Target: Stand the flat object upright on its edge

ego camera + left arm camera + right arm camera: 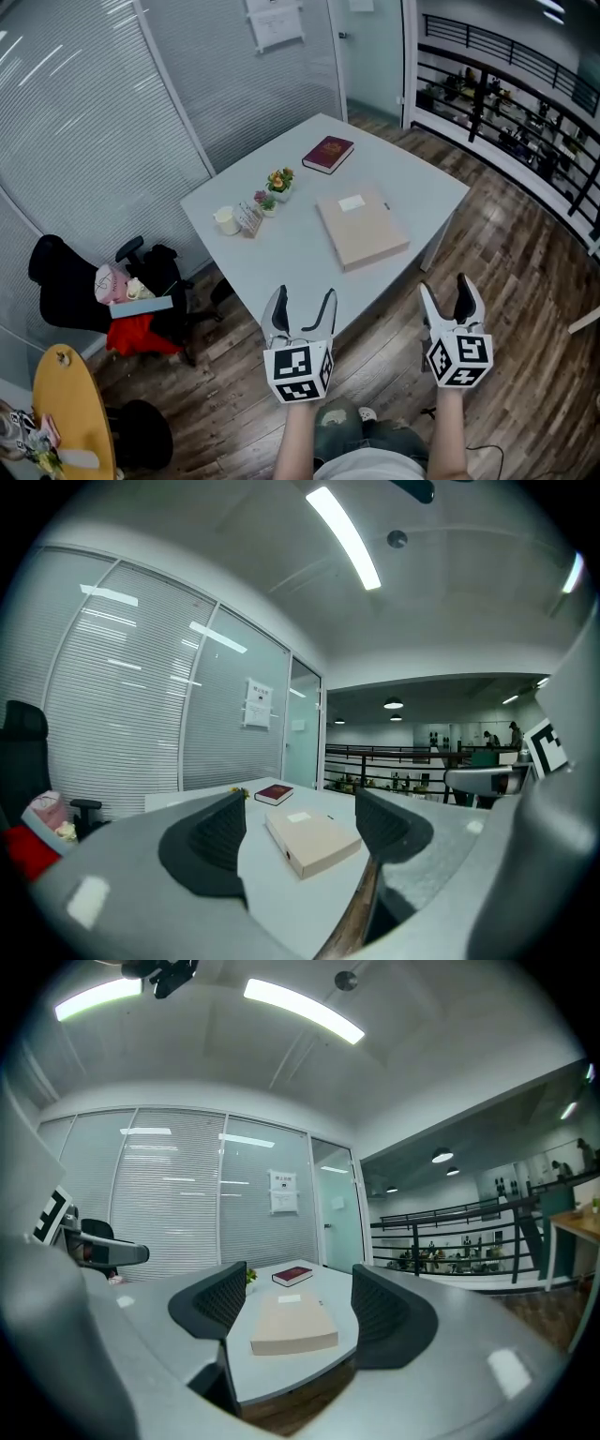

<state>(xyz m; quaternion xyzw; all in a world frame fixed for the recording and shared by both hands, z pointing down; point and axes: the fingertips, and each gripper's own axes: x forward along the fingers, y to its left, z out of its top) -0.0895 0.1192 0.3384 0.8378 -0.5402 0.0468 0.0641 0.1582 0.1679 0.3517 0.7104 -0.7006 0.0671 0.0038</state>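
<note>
A flat beige box-like object [363, 227] lies face down on a pale grey square worktop [291, 253], towards the near right side, not standing on its edge. A small white label [352, 202] sits on its top face. Nothing touches it.

Further back on the worktop lies a dark red book [328, 154], well apart from the beige object. Along the left edge are two small potted plants [279, 180], a card holder [248, 218] and a white cup [226, 220].

The left hand-held gripper [305, 298] is held in the air just off the near edge of the worktop, jaws spread, with nothing between them. The right hand-held gripper [445, 291] is held beside it, off the near right corner, jaws also spread and empty. In the left gripper view and the right gripper view, the beige object [312, 842] [293, 1326] shows through the gap between the jaws, some way ahead.

To the left of the worktop stands a black chair [66, 281] piled with cloth items, and a round yellow table [75, 403] sits at lower left. The floor [525, 272] is dark wood.
</note>
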